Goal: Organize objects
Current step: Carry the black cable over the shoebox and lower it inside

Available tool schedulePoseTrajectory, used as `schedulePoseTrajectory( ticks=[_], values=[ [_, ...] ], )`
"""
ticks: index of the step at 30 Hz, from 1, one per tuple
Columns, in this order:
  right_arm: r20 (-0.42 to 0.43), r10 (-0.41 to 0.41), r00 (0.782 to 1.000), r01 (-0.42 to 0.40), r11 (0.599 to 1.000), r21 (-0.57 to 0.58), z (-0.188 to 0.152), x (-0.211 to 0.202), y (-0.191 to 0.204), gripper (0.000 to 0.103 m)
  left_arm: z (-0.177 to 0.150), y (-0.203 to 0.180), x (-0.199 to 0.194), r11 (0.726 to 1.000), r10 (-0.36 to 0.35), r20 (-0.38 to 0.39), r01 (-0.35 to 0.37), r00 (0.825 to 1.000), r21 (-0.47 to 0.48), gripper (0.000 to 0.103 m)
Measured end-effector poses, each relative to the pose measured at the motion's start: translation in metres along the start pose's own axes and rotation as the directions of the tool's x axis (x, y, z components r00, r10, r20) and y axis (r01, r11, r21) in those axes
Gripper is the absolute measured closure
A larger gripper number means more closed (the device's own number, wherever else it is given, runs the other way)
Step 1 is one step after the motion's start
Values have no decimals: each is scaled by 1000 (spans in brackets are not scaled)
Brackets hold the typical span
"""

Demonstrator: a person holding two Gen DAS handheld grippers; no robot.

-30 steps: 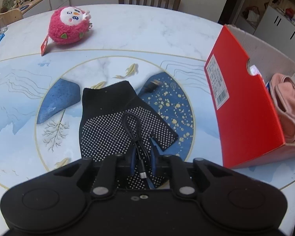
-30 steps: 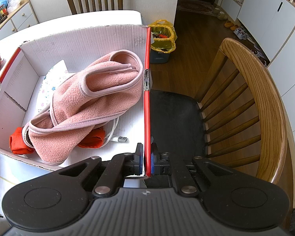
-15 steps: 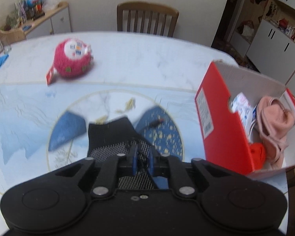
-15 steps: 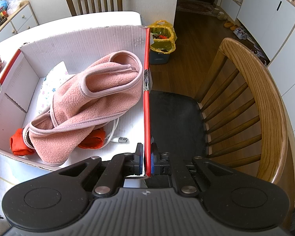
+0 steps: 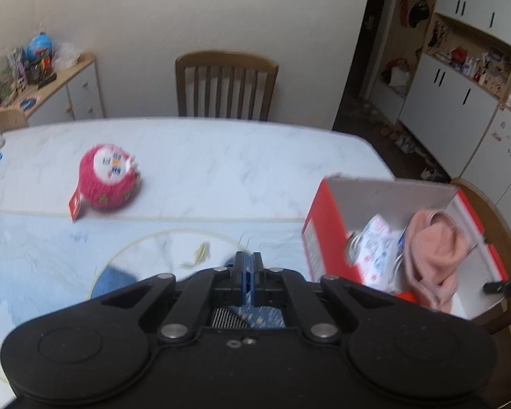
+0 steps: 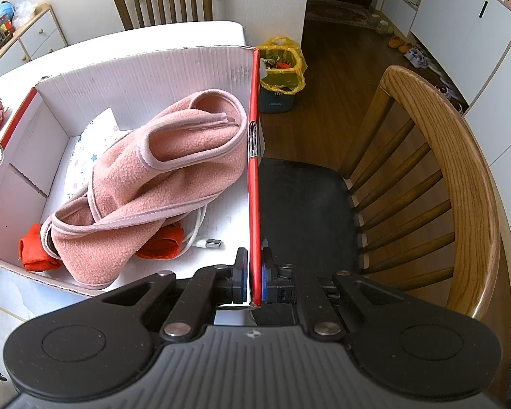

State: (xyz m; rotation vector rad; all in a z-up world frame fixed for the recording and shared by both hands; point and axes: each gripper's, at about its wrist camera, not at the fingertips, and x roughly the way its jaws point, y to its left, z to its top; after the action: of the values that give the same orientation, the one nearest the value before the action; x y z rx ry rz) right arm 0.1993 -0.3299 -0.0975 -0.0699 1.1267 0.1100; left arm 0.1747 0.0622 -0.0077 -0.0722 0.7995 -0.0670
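Observation:
My left gripper (image 5: 247,259) hangs above the table with its blue pads pressed together. The black cable they closed round is hidden under the gripper body. A strip of the dotted black glove (image 5: 225,318) shows below it. To the right stands the red box (image 5: 327,235), which holds a pink fleece (image 5: 432,248). My right gripper (image 6: 254,283) is shut on the box's right wall (image 6: 254,177), near its front corner. Inside lie the pink fleece (image 6: 160,184), an orange cloth (image 6: 34,248), a white cable (image 6: 209,242) and a white patterned pouch (image 6: 88,143). A pink plush toy (image 5: 109,180) sits at the far left of the table.
A wooden chair (image 6: 453,177) with a dark seat stands right beside the box. Another chair (image 5: 225,85) is at the table's far side. A bin with a yellow bag (image 6: 282,68) is on the floor beyond the box. A sideboard (image 5: 68,92) lines the left wall.
My left gripper closed round the black cable lying on the glove, then rose and tilted up, so the glove slid under its body. The right gripper and the box kept still.

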Motion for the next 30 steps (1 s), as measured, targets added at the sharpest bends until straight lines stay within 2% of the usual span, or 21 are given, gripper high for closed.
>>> schedulePoseTrajectory(
  ticks=[9,13,18,23,30],
  values=[
    [1,1,1000,-1,1000,-2,0,0,0,96,46,-24,-34,996,-70,144,60,987,73,103],
    [1,1,1000,-1,1000,-2,0,0,0,96,58,-45,-39,988,-119,173,99,978,121,103],
    [1,1,1000,-1,1000,-2,0,0,0,96,59,-84,-27,970,-181,156,151,971,190,103],
    [2,1,1000,-1,1000,-5,0,0,0,96,57,-123,2,945,-230,100,198,968,259,103],
    [4,5,1000,-5,1000,-2,1,0,0,96,54,-164,43,919,-232,70,196,970,342,103]
  ],
)
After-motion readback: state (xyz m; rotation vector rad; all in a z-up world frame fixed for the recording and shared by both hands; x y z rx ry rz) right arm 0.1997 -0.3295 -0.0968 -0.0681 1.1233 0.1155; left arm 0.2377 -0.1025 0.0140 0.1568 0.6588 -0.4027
